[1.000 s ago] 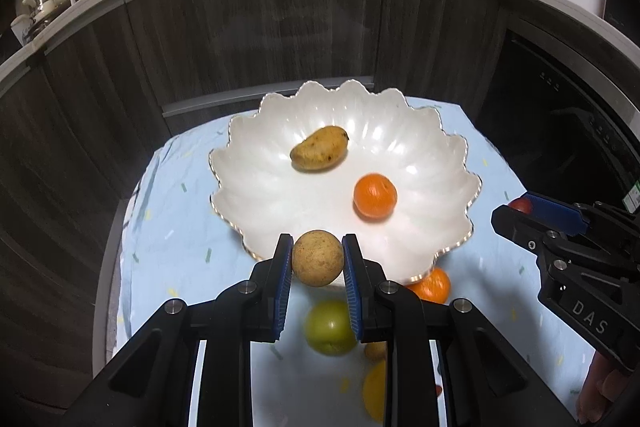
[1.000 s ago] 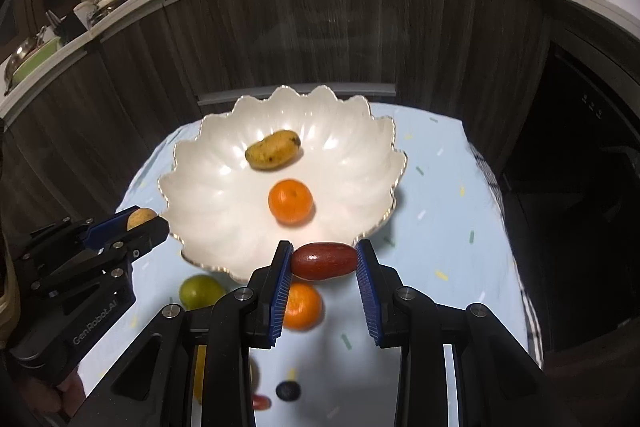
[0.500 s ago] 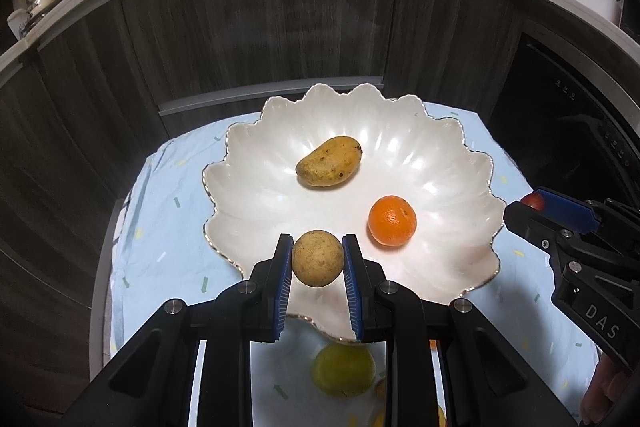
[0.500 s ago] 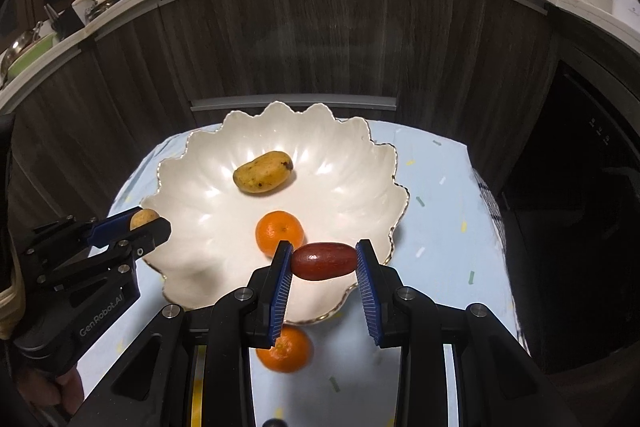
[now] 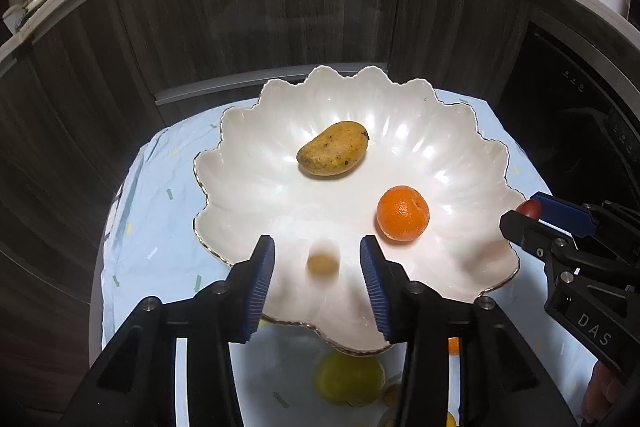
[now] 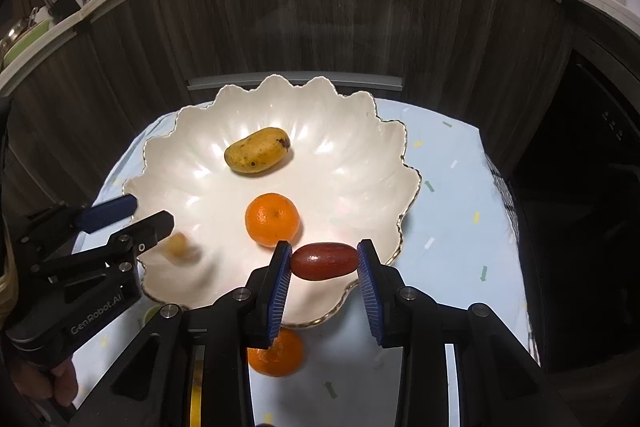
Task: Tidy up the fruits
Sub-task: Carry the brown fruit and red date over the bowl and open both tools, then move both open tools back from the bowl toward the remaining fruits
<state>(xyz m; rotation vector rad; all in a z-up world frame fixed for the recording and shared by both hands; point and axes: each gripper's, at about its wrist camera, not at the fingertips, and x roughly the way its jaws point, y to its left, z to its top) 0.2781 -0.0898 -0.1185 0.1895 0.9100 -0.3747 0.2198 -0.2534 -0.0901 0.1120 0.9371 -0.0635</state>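
Observation:
A white scalloped bowl (image 5: 248,131) (image 6: 192,119) holds a yellow mango (image 5: 333,153) (image 6: 258,149) and an orange (image 5: 403,213) (image 6: 272,219). My left gripper (image 5: 317,243) (image 6: 150,211) hangs over the bowl's near side with its jaws opening. A small round brown fruit (image 5: 322,259) (image 6: 178,247), blurred, is free between and below its pads over the bowl's floor. Over the bowl's near right rim, my right gripper (image 6: 325,246) (image 5: 520,209) has its jaws opening too, with an oblong dark red fruit (image 6: 325,261) still spanning pad to pad.
The bowl stands on a light blue cloth (image 5: 160,211) over a small table. A green fruit (image 5: 348,379) and another orange (image 6: 276,353) lie on the cloth near me, partly hidden by the grippers. Dark cabinet fronts (image 5: 260,27) rise behind the table.
Both grippers have moved forward and down over the bowl. The left pads have spread apart and let go of the brown fruit, which is dropping. The red fruit stays between the right pads.

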